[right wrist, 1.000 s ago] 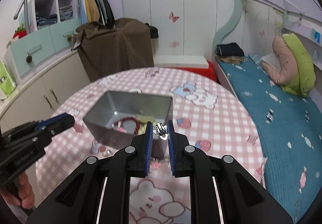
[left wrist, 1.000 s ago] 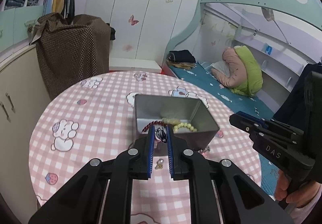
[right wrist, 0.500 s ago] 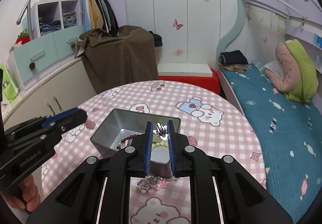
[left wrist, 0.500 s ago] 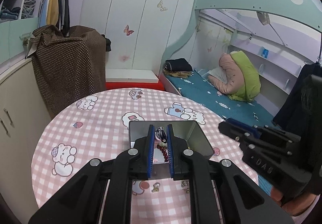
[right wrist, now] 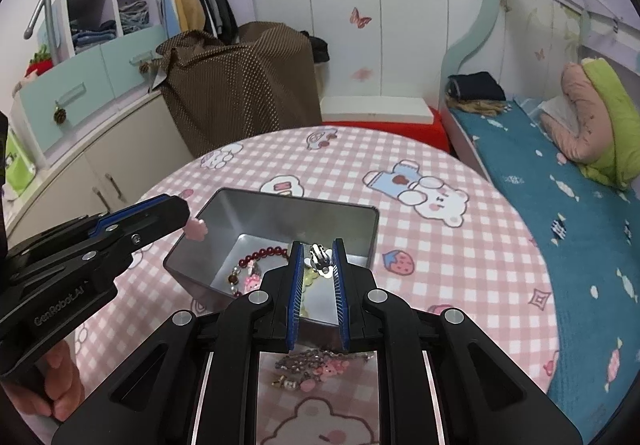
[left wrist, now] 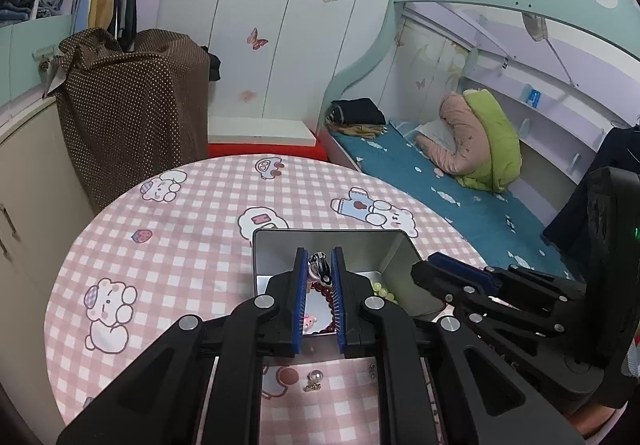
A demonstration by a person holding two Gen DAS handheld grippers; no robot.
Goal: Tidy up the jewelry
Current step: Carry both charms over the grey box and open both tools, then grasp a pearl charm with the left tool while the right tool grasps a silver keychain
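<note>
At the near edge of the round table (right wrist: 460,245), under a pink checked cloth with bear prints, loose jewellery lies on the cloth: a pearl earring (left wrist: 314,379) in the left wrist view, and a tangle of chain with pink charms (right wrist: 320,363) in the right wrist view.

Just beyond, near the middle of the table, stands an open metal tin (right wrist: 280,213). The left gripper (left wrist: 320,273) is clamped on a small silver clip earring (left wrist: 319,265) with a pink part, held over the tin's near wall. The right gripper (right wrist: 318,265) is clamped on a second silver clip earring (right wrist: 320,263), also over the tin's near side. The two grippers stand close together, side by side, with little room between them.

Inside the tin lie a dark red bead bracelet (right wrist: 264,253), a pale green bead bracelet (left wrist: 382,289) and a pink charm (right wrist: 250,281).

The far half of the table is open cloth. Past the far edge stand a brown dotted cover (right wrist: 240,85) over something, a red box with a white board (right wrist: 380,113), and to the right a bed (right wrist: 560,205).
</note>
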